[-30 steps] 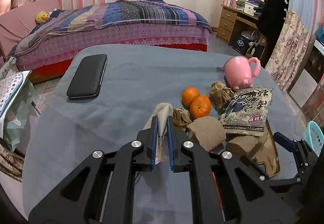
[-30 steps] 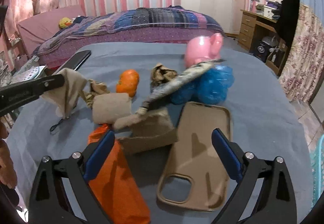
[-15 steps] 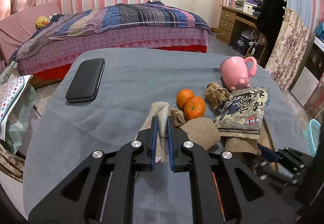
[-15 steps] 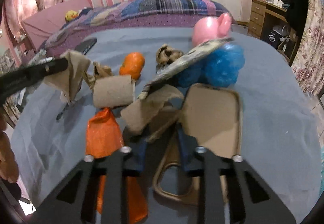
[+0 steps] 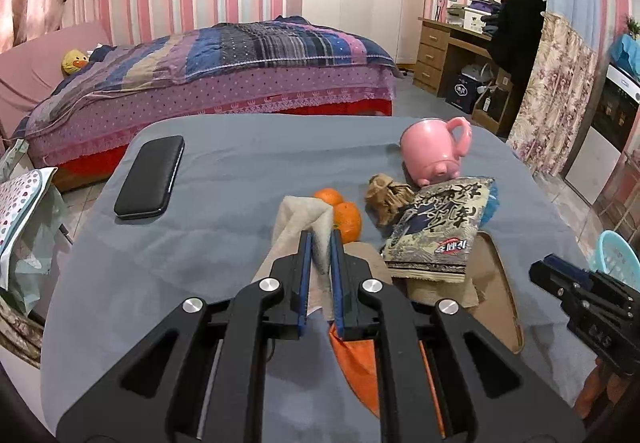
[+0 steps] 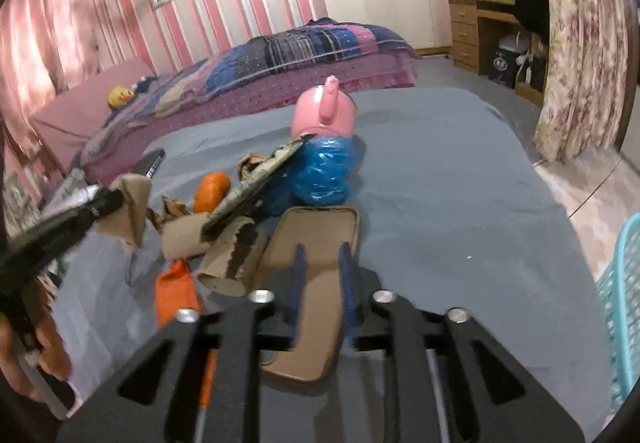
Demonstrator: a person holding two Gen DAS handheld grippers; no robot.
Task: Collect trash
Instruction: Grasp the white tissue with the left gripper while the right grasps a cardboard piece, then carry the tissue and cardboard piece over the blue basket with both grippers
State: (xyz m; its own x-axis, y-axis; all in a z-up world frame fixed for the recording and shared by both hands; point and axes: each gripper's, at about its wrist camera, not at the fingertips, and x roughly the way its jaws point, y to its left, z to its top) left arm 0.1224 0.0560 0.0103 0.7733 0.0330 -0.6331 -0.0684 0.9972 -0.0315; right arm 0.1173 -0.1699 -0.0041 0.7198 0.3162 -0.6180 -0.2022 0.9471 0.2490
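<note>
My left gripper (image 5: 320,243) is shut on a beige tissue (image 5: 300,219) and holds it just above the grey table (image 5: 240,171). The right wrist view shows the same tissue (image 6: 132,203) hanging from it at the left. My right gripper (image 6: 322,275) hovers over a brown phone case (image 6: 320,227) with its jaws opening. The case shows between the fingers, but the pads are not pressing on it. The trash pile holds cardboard tubes (image 6: 184,239), an orange wrapper (image 6: 174,295), crumpled brown paper (image 5: 386,195), a snack packet (image 5: 436,227) and a blue plastic bag (image 6: 324,171).
Two oranges (image 5: 348,219) and a tipped pink mug (image 5: 434,151) lie beside the pile. A black phone (image 5: 150,177) rests at the table's far left. A teal basket (image 6: 624,303) stands off the right edge. A bed lies beyond the table.
My right gripper went from wide open to almost shut beside the torn cardboard, then part-way open again, and shifted right over the phone case. My left gripper raised the tissue slightly.
</note>
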